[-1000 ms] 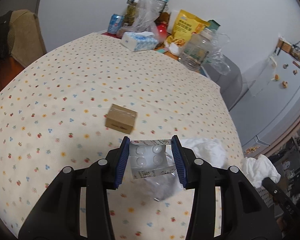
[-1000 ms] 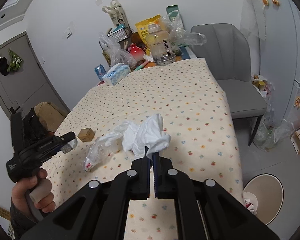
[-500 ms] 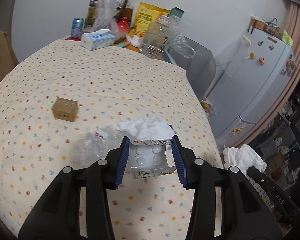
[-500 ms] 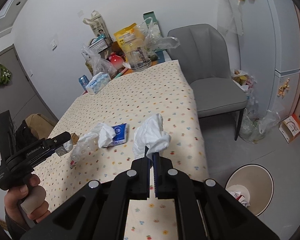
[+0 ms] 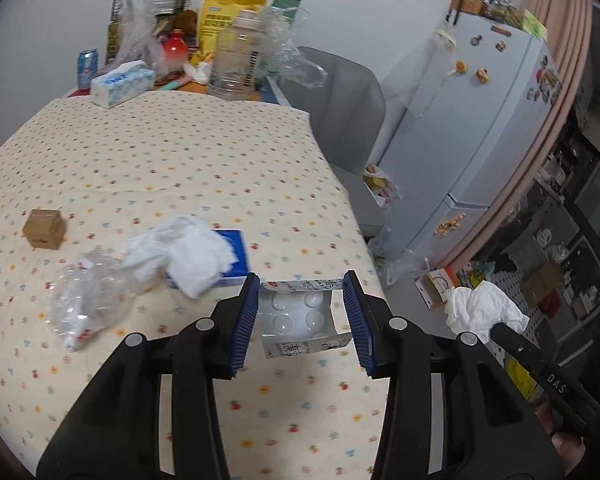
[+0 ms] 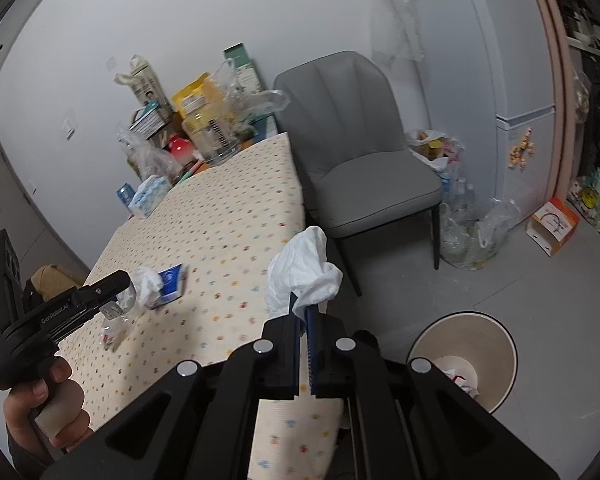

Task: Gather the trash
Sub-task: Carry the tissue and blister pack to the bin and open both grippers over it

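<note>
Left gripper [image 5: 303,318] low in the frame centre, jaws partly apart and clamped on a small white carton [image 5: 300,320], right gripper [image 6: 305,312] pinched tight on crumpled white tissue [image 6: 304,276] at frame centre, round bin [image 6: 464,360] lower right, floral tablecloth [image 6: 224,232] left of it.

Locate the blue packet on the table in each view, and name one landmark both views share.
Left wrist: blue packet left of centre, partly under a crumpled white tissue.
Right wrist: blue packet lower left, beside the left gripper.
Shared landmark: grey chair.
</note>
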`<action>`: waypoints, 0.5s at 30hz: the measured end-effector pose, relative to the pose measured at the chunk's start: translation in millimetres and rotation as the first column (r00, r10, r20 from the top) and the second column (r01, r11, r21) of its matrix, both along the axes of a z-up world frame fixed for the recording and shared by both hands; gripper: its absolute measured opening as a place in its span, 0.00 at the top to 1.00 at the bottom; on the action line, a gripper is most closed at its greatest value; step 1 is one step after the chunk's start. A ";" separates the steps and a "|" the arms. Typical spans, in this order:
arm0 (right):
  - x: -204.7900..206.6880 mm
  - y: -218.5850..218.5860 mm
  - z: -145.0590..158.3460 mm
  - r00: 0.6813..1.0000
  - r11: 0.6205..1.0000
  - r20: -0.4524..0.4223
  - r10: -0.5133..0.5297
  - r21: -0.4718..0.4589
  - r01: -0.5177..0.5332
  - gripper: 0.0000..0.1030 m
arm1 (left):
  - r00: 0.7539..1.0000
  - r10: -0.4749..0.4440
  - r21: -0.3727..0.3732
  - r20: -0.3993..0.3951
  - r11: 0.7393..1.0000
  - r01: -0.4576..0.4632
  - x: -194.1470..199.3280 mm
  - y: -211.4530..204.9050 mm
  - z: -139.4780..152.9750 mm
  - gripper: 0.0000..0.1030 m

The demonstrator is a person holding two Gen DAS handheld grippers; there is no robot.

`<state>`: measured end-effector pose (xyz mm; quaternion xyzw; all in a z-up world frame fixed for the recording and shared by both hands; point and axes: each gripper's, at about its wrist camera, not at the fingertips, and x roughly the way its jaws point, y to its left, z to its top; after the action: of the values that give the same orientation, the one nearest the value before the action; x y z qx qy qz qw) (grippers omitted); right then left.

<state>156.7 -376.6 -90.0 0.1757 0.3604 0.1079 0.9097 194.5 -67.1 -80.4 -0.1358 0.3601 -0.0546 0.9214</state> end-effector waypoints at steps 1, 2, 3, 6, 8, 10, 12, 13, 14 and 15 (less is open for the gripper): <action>-0.7 -6.9 -2.5 1.000 1.000 -0.005 -0.013 0.002 0.013 0.97 | 1.000 -0.010 0.001 -0.003 1.000 0.010 2.2 -5.7 -0.7 0.58; -1.2 -13.1 -4.8 1.000 1.000 -0.009 -0.024 0.004 0.024 0.97 | 1.000 -0.025 0.005 -0.006 1.000 0.025 5.4 -14.5 -1.9 0.58; -1.8 -21.8 -8.8 0.999 0.999 -0.018 -0.040 0.006 0.040 0.97 | 0.999 -0.038 0.009 -0.010 0.999 0.038 8.4 -22.6 -3.2 0.58; -2.8 -41.7 -18.5 0.996 0.997 -0.045 -0.076 0.007 0.077 0.97 | 0.997 -0.074 0.013 -0.020 0.997 0.074 16.7 -43.6 -6.9 0.58; -4.7 -53.9 -24.4 0.994 0.995 -0.057 -0.096 0.007 0.096 0.97 | 0.995 -0.098 0.019 -0.028 0.995 0.099 22.5 -57.8 -9.2 0.58; -6.4 -62.7 -29.5 0.991 0.993 -0.065 -0.113 0.009 0.114 0.97 | 0.991 -0.125 0.022 -0.038 0.992 0.126 29.0 -73.0 -11.7 0.58; -6.5 -74.8 -35.7 0.988 0.991 -0.074 -0.136 0.012 0.137 0.97 | 0.988 -0.146 0.028 -0.042 0.989 0.147 33.4 -86.4 -13.4 0.58; -5.4 -78.2 -37.5 0.986 0.989 -0.079 -0.144 0.013 0.146 0.96 | 0.987 -0.153 0.031 -0.044 0.987 0.155 34.9 -90.8 -13.6 0.58; -4.7 -83.3 -40.5 0.984 0.988 -0.085 -0.154 0.015 0.156 0.96 | 0.985 -0.165 0.034 -0.048 0.985 0.167 37.6 -98.6 -14.8 0.58; -3.3 -89.8 -45.1 0.981 0.985 -0.095 -0.168 0.018 0.170 0.96 | 0.984 -0.171 0.036 -0.051 0.984 0.173 39.0 -103.2 -15.4 0.58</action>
<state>153.4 -466.4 -135.1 0.2223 0.3849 0.0264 0.8954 233.5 -170.3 -95.8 -0.0868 0.3933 -0.1233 0.9070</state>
